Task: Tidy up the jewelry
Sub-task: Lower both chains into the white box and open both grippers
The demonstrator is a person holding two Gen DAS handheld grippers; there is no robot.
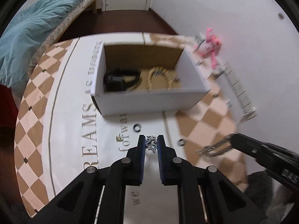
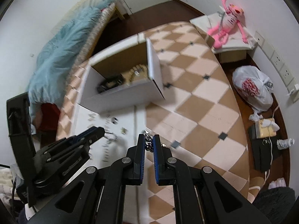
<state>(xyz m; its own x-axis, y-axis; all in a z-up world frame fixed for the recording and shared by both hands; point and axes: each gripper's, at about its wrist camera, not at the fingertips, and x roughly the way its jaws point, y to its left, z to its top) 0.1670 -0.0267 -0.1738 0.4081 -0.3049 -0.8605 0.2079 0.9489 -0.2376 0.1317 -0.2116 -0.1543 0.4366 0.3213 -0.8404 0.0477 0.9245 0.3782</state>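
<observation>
Jewelled cluster (image 1: 151, 144) pinched in left gripper (image 1: 151, 144); right gripper (image 2: 149, 142) clamps silver chain (image 2: 148, 143); box (image 1: 149, 100) beyond

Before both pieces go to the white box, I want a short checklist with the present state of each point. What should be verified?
1. Left hand-held gripper closed on the silver jewel cluster with pale blue stones: ok.
2. Right hand-held gripper closed on the silver curb chain: ok; one end hangs free to the side.
3. Open white cardboard box ahead of both, top uncovered: ok.
4. Room inside the box beside the black watch and gold chain: ok.
5. Two small dark rings on the white table top between gripper and box: not ok, they remain to be collected.
6. Firmness of both grips: cannot tell.
</observation>
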